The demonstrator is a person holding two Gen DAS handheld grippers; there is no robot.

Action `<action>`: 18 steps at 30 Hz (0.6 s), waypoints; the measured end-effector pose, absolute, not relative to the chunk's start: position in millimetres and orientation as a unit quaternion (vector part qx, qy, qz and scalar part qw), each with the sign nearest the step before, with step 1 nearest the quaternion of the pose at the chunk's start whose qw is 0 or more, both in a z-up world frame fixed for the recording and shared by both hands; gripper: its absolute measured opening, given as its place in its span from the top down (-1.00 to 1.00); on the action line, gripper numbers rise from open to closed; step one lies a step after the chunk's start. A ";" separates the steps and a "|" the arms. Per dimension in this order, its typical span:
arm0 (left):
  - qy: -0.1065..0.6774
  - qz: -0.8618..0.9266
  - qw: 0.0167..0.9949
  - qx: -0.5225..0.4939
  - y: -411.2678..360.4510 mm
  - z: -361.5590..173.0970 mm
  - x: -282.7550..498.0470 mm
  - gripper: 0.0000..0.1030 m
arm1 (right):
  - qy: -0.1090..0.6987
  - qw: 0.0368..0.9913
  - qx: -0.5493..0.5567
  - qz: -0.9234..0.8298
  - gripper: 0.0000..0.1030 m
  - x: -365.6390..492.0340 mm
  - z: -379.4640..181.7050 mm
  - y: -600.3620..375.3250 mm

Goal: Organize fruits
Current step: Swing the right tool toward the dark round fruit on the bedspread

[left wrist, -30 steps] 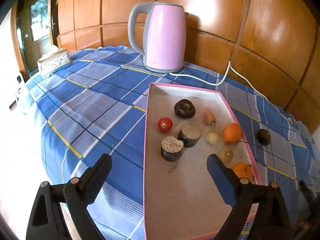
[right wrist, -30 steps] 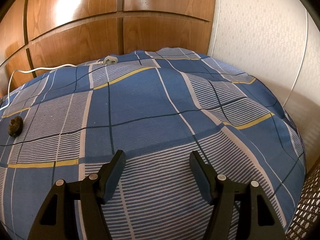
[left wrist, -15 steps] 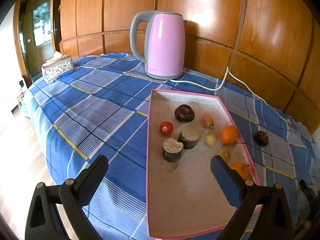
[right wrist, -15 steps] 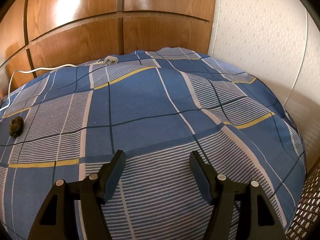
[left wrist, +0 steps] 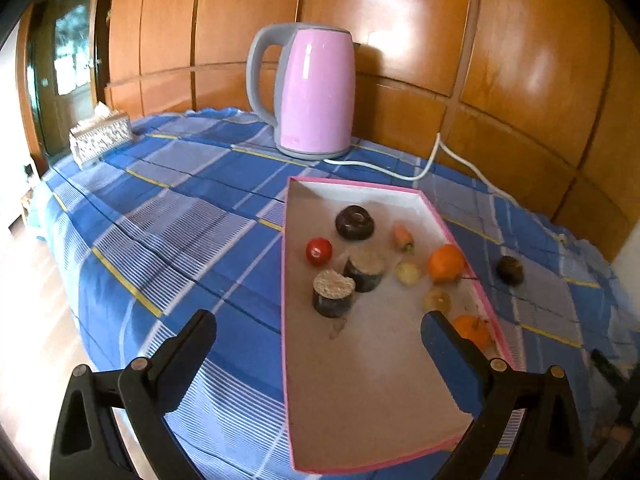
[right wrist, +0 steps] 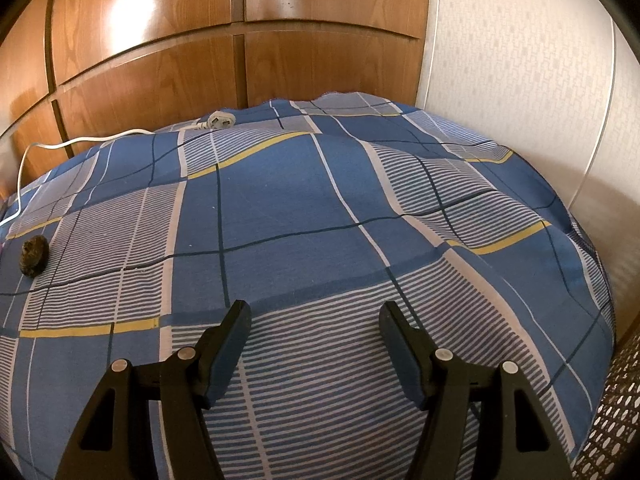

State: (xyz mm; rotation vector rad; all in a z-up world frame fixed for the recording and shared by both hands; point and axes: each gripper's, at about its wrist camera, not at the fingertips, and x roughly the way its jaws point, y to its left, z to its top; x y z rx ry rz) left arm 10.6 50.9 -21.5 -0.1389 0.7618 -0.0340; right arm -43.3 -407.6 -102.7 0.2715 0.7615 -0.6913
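Observation:
A pink-rimmed tray (left wrist: 360, 408) lies on the blue checked cloth. In it are a red tomato (left wrist: 319, 251), a dark round fruit (left wrist: 355, 222), two dark cut stumps (left wrist: 333, 293), a small carrot (left wrist: 402, 237), two oranges (left wrist: 446, 263) and two pale small fruits (left wrist: 407, 272). A dark fruit (left wrist: 510, 269) lies on the cloth right of the tray; it also shows in the right wrist view (right wrist: 34, 255) at far left. My left gripper (left wrist: 318, 330) is open and empty above the tray's near end. My right gripper (right wrist: 314, 320) is open and empty over bare cloth.
A pink kettle (left wrist: 316, 92) stands behind the tray, its white cord (left wrist: 424, 168) running right to a plug (right wrist: 218, 121). A tissue box (left wrist: 100, 138) sits at the far left. Wooden panels back the table. A white wall and a wicker basket (right wrist: 608, 420) are at right.
My left gripper has drawn back and risen a little, so the tray and kettle look smaller and farther. The right gripper has not moved.

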 end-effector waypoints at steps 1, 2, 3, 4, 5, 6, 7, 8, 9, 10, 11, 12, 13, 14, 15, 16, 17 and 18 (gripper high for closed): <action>0.373 -0.014 0.925 -0.073 51.8 -22.1 9.9 -0.99 | 0.363 0.862 0.129 -0.330 -0.31 -43.4 -102.7 -407.5; 0.375 -0.012 0.924 -0.077 53.1 -22.5 9.7 -0.99 | 0.363 0.862 0.129 -0.330 -0.31 -43.4 -102.7 -407.5; 0.377 -0.009 0.923 -0.083 54.7 -23.0 9.6 -0.99 | 0.363 0.862 0.129 -0.330 -0.31 -43.4 -102.7 -407.4; 0.379 -0.006 0.921 -0.089 56.9 -23.5 9.5 -0.99 | 0.363 0.862 0.129 -0.330 -0.31 -43.3 -102.7 -407.3; 0.380 -0.003 0.920 -0.096 59.3 -23.9 9.4 -0.99 | 0.363 0.862 0.129 -0.330 -0.31 -43.5 -102.8 -407.5; 0.383 0.005 0.919 -0.098 60.8 -24.1 9.9 -0.99 | 0.363 0.862 0.129 -0.330 -0.31 -43.4 -102.8 -407.5; 0.385 0.007 0.918 -0.096 61.3 -24.6 10.4 -0.99 | 0.363 0.862 0.129 -0.330 -0.31 -43.4 -102.8 -407.5; 0.388 0.007 0.917 -0.092 61.2 -25.5 10.8 -0.99 | 0.363 0.862 0.129 -0.330 -0.31 -43.4 -102.8 -407.5; 0.389 0.009 0.917 -0.090 61.5 -25.9 10.6 -0.97 | 0.364 0.862 0.129 -0.330 -0.31 -43.1 -102.8 -407.2; 0.384 0.011 0.919 -0.090 62.0 -25.5 8.7 -0.97 | 0.364 0.862 0.129 -0.330 -0.31 -43.4 -102.9 -407.4; 0.380 0.010 0.920 -0.090 61.9 -24.6 7.5 -0.97 | 0.364 0.861 0.128 -0.330 -0.31 -43.3 -102.7 -407.5; 0.378 0.011 0.922 -0.084 60.8 -23.8 6.9 -0.98 | 0.365 0.861 0.128 -0.330 -0.31 -43.1 -102.5 -407.4; 0.372 0.013 0.925 -0.072 58.6 -22.4 6.1 -0.98 | 0.367 0.860 0.128 -0.330 -0.31 -43.1 -102.4 -407.3; 0.368 0.013 0.927 -0.068 57.7 -21.3 5.2 -0.99 | 0.367 0.860 0.128 -0.330 -0.31 -43.2 -102.4 -407.6; 0.362 0.011 0.930 -0.063 56.0 -20.1 3.9 -0.99 | 0.368 0.860 0.128 -0.329 -0.31 -43.3 -102.4 -407.6; 0.358 0.009 0.932 -0.060 55.1 -19.1 3.6 -0.99 | 0.369 0.860 0.128 -0.329 -0.31 -43.0 -102.2 -407.7; 0.356 0.010 0.933 -0.056 54.6 -18.7 3.2 -0.99 | 0.371 0.859 0.128 -0.329 -0.31 -42.8 -101.8 -407.5; 0.354 0.011 0.934 -0.053 53.9 -18.5 2.8 -0.99 | 0.373 0.858 0.128 -0.329 -0.31 -42.3 -101.6 -407.4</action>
